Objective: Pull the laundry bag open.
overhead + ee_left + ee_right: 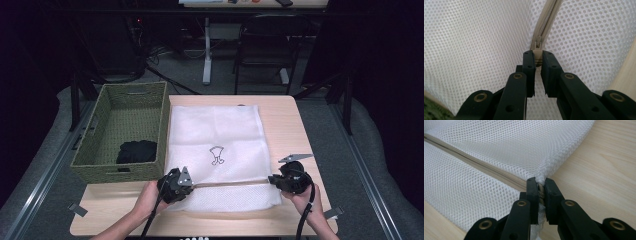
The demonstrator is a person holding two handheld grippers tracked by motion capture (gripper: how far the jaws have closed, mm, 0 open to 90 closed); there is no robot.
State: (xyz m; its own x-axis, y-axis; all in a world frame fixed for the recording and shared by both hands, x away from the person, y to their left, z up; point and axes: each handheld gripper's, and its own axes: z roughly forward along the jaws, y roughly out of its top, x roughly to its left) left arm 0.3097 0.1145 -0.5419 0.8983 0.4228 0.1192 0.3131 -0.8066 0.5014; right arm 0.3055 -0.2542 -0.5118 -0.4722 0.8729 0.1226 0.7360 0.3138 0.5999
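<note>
A white mesh bag [215, 135] with a small black drawing lies flat on the wooden table [290, 125]. A beige zipper [230, 183] runs across its near part. My left gripper [192, 184] is at the zipper's left end. In the left gripper view it [538, 56] is shut on the beige pull tab, just below the slider [538, 45]. My right gripper [272, 180] is at the zipper's right end. In the right gripper view it [540, 183] is shut on the bag's edge, where the zipper [474, 162] ends and the mesh [511, 142] bunches.
A green woven basket [100, 130] stands left of the bag, with a black cloth [136, 151] inside. Bare wood [599, 170] shows right of the bag. A chair [267, 45] and a desk leg stand beyond the table's far edge.
</note>
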